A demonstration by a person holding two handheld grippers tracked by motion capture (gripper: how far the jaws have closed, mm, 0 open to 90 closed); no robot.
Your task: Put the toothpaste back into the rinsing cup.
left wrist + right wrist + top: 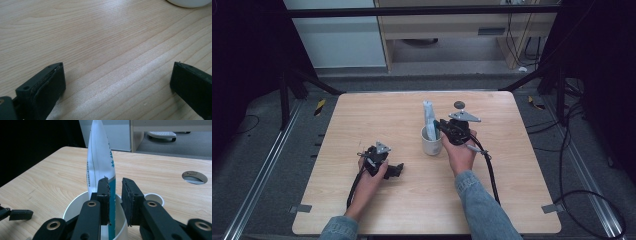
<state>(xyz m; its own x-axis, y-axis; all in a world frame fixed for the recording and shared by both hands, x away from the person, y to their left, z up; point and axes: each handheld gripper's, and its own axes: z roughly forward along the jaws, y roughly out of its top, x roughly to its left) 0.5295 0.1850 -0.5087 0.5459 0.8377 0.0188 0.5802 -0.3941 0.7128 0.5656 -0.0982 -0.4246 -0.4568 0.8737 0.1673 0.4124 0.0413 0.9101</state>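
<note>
- Right gripper (pixel 115 202) fingers pinch the white-and-teal tube (pixel 100 162), standing upright in the white cup (pixel 75 206).
- Left gripper (pixel 117 82) fingers spread wide over bare surface (pixel 100 37), well apart from the cup.

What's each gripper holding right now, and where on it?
The right gripper pinches the toothpaste tube by its lower body, just above the white cup's rim. The left gripper is open over bare table, holding nothing.

Lab: framed rig (pixel 422 10), trailing cables (pixel 572 150)
</note>
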